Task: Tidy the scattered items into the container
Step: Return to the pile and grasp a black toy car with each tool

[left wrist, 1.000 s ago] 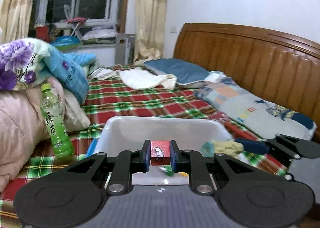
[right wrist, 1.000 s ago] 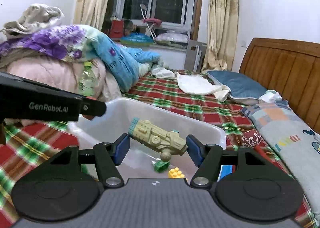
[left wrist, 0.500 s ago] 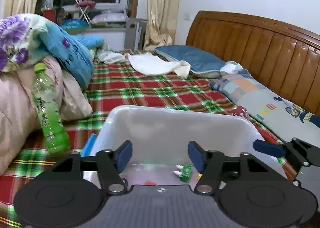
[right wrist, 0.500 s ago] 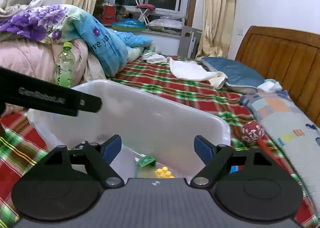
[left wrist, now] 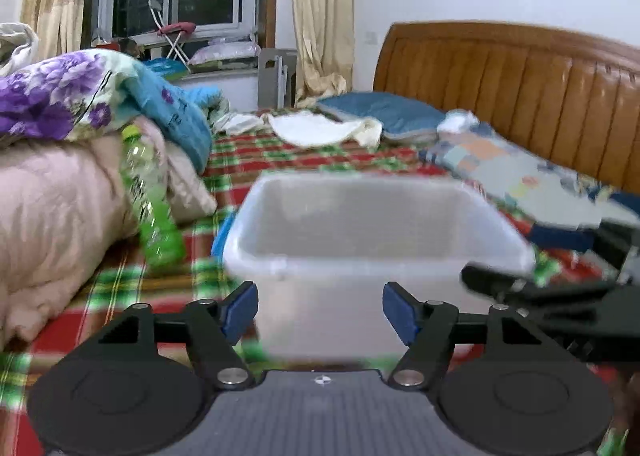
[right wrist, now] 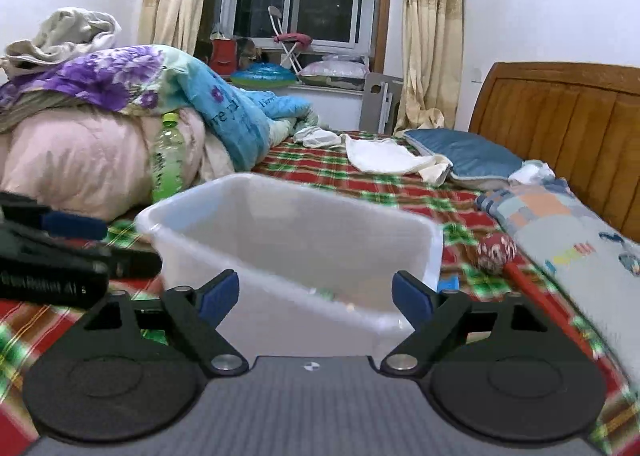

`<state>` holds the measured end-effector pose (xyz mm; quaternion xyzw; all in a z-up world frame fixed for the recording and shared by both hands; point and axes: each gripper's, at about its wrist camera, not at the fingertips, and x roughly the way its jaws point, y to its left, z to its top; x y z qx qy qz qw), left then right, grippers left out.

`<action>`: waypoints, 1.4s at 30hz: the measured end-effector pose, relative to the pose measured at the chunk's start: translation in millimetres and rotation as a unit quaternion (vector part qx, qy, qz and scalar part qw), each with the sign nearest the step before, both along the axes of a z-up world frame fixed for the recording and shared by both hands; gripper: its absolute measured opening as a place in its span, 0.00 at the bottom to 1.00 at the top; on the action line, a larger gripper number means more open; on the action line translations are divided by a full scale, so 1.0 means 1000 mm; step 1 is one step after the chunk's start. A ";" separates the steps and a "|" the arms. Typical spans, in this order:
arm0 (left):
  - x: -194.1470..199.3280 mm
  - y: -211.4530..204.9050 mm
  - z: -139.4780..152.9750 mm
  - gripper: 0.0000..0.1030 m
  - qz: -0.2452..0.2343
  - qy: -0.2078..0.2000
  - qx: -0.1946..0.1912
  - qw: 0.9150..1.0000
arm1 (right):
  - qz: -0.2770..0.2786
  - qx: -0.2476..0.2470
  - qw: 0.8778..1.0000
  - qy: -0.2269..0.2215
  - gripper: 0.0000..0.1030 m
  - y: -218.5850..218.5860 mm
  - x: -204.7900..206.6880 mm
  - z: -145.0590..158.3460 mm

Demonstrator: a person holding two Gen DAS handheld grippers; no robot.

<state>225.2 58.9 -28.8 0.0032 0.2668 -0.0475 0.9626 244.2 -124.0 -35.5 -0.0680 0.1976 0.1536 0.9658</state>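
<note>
Now both my grippers empty: left gripper (left wrist: 320,306) jaws just opened wide, nothing between; right gripper (right wrist: 316,296) jaws likewise just opened, bare. White container (left wrist: 376,215) mid-frame on plaid bedspread (right wrist: 320,167), few small bits dimly visible at bottom in right view, too blurred to name. Left out, by my reckoning: green bottle (left wrist: 150,207) centre left against pink quilt (left wrist: 60,207); patterned ball (right wrist: 496,252) lower right of container. Task partway, more fetching ahead.
</note>
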 end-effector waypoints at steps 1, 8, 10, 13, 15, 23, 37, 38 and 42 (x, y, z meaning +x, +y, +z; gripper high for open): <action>-0.010 0.000 -0.006 0.70 0.001 0.004 0.001 1.000 | 0.001 0.003 1.000 0.003 0.85 -0.002 -0.009 -0.003; -0.071 0.002 -0.054 0.70 0.011 0.056 -0.033 0.998 | -0.006 0.015 0.999 0.040 0.88 -0.014 -0.044 -0.034; -0.083 -0.001 -0.067 0.70 0.018 0.070 -0.032 0.997 | -0.009 0.020 0.999 0.047 0.88 -0.015 -0.050 -0.041; -0.097 -0.011 -0.082 0.70 0.013 0.086 -0.022 0.996 | -0.017 0.019 0.998 0.050 0.88 -0.018 -0.058 -0.053; -0.104 -0.016 -0.089 0.70 0.008 0.083 -0.013 0.996 | -0.017 0.016 0.998 0.058 0.88 -0.019 -0.064 -0.061; -0.095 -0.028 -0.109 0.70 -0.051 0.067 0.025 0.996 | -0.011 0.003 0.997 0.080 0.87 -0.024 -0.086 -0.085; -0.076 -0.031 -0.109 0.33 -0.114 0.077 -0.009 0.990 | -0.001 0.018 0.993 0.114 0.84 -0.021 -0.095 -0.106; -0.079 -0.030 -0.108 0.33 -0.109 0.072 -0.007 0.991 | 0.003 0.020 0.993 0.114 0.83 -0.020 -0.097 -0.106; -0.091 -0.019 -0.108 0.33 -0.079 0.062 0.012 0.995 | 0.027 0.041 0.992 0.120 0.68 -0.011 -0.099 -0.106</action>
